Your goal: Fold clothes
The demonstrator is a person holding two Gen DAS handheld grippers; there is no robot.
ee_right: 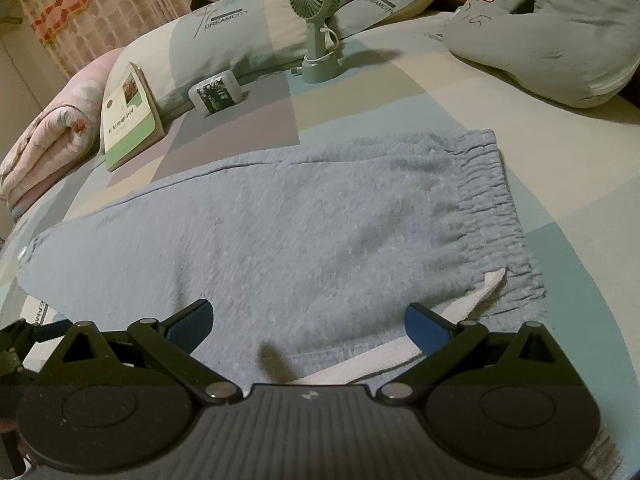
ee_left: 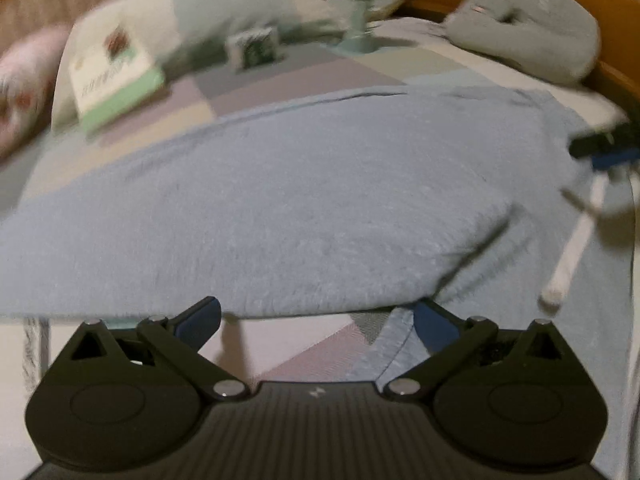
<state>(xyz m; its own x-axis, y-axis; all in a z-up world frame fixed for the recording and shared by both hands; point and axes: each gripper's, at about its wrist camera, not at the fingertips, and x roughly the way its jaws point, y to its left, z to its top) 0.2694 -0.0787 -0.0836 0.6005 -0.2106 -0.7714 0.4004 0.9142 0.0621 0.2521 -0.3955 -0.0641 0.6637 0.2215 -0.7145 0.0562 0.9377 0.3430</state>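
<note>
Basically blue pants (ee_right: pixel 280 232) lie flat on bed (ee_right: pixel 560 152), long axis 9-to-3, waistband at 3. Right gripper (ee_right: pixel 308 320) spread wide, empty, hem edge just at 12; left gripper (ee_left: pixel 316 316) also released, near pant-leg end. Both close.

We record the following readable text. "DREAMCITY" is printed on the long pillow (ee_right: pixel 224 28) behind the fan, and again on a second pillow (ee_right: pixel 384 4) to its right. "cat" is stitched on the grey cushion (ee_right: pixel 560 28), near its top edge. The book (ee_right: pixel 130 120) cover and the small pack (ee_right: pixel 218 94) carry print too small for us to read.
</note>
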